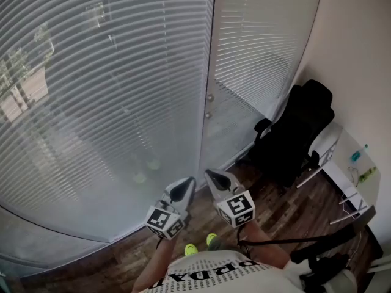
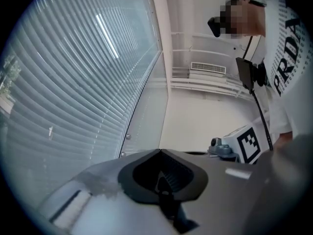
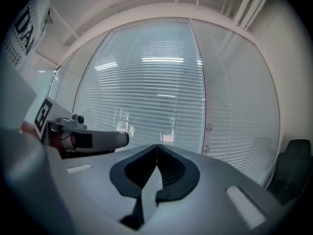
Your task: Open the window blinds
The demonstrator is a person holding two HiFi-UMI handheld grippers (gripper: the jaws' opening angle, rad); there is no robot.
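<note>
Opening has not begun, and by my reading this is the approach. Both blinds hang fully down with their slats turned nearly flat, so only a hazy view of the outside comes through. The left gripper [image 1: 186, 188] and the right gripper [image 1: 215, 180] are side by side at 6 o'clock in the head view. They point up toward the post [image 1: 206, 72] between the two window panels and are clear of the slats. Each gripper's own view shows its jaws pressed together with nothing between them.

The large blind [image 1: 104, 84] fills the view from 9 to 12 o'clock. The narrower blind [image 1: 263, 35] sits at 1 o'clock, on the far side of the post.

The next move calls for finding what works the slats. I cannot pick out a wand or cord with any certainty, so that has to be found first. After that, one pair of jaws must spread, close on it, and twist or pull.

- Blinds: two.
- Grippers: two, each with a marker cube.
- Small round knobs [image 1: 209, 97] on the post: two, one above the other.
- Black office chair [image 1: 298, 130]: one, at 2 o'clock by the wall.
- Yellow shoes [image 1: 190, 249] on the wooden floor [image 1: 275, 200]: two, at 6 o'clock.
</note>
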